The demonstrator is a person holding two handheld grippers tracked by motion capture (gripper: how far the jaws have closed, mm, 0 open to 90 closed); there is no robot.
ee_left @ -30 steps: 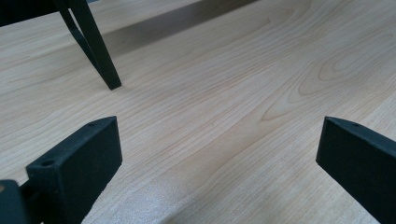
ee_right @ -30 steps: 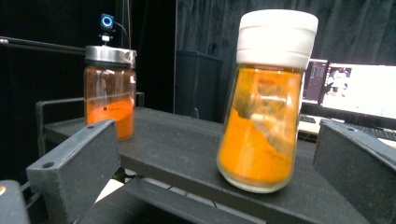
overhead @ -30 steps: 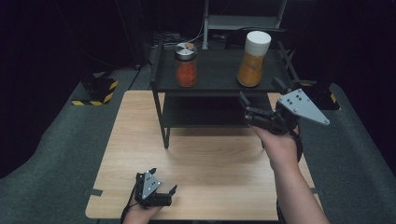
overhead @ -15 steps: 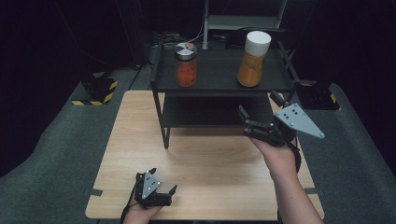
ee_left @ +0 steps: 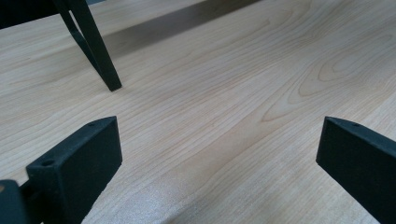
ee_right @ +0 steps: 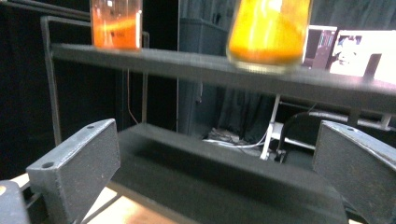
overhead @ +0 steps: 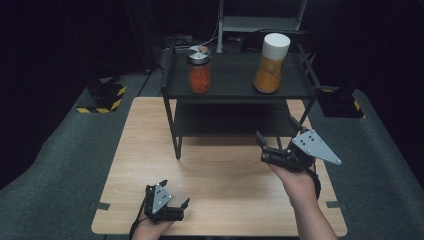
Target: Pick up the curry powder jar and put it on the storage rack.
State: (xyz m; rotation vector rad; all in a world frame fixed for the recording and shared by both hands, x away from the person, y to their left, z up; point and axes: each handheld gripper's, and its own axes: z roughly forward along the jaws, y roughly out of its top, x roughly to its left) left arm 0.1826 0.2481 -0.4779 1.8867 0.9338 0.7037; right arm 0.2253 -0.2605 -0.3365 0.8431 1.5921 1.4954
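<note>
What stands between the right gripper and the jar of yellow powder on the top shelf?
Nothing visible blocks it. The right gripper, jaws open, hangs in front of the rack, lower than its top shelf. The jar of yellow powder stands alone at the shelf's right; the red jar stands well apart to the left.

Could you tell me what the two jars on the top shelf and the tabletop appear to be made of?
The jar with the metal lid looks like clear glass: its red-orange contents show through. The taller jar with the white cap is also transparent, glass or plastic; its cap looks like plastic. The tabletop shows pale wood grain with a smooth finish, possibly laminate.
</note>
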